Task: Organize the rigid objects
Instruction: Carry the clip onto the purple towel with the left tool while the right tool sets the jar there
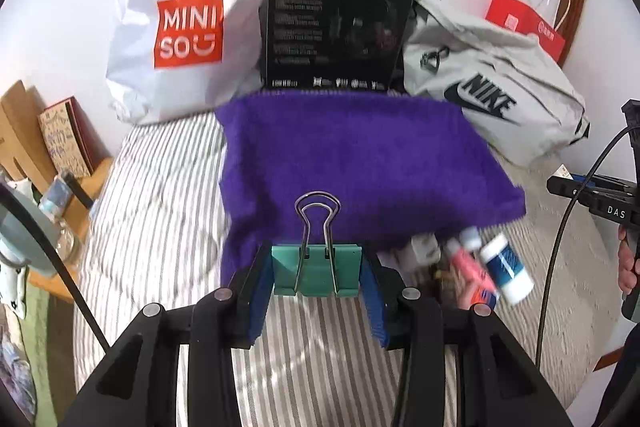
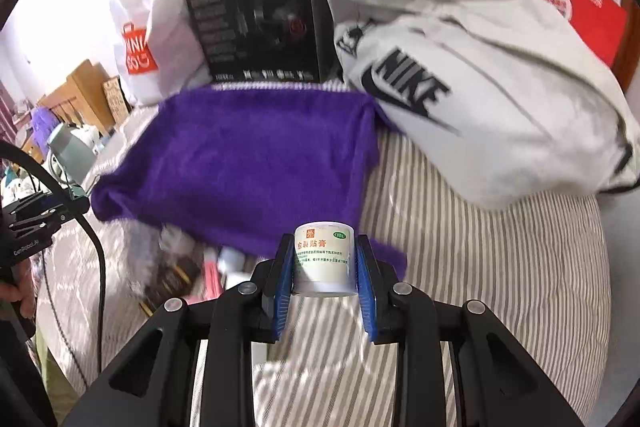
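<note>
Over the purple towel (image 1: pixel 360 159), left gripper (image 1: pixel 316 279) pinches a green binder clip (image 1: pixel 316 267). Right gripper (image 2: pixel 324 267) clamps a white tape roll (image 2: pixel 324 259). Lower both gently, spaced apart.

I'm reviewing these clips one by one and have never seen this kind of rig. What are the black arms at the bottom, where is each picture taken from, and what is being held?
No robot here: a person carries a handheld two-finger gripper in each hand, and each has a wide-angle camera looking forward along its fingers. One picture comes from the left gripper, shut on a green binder clip. The other comes from the right gripper, shut on a small white jar with a printed label. Both hover over a striped bedsheet. On it lies a purple towel, with a few small items at its near edge, including a white bottle. Behind it stand a black box, a white shopping bag and a grey Nike bag.
</note>
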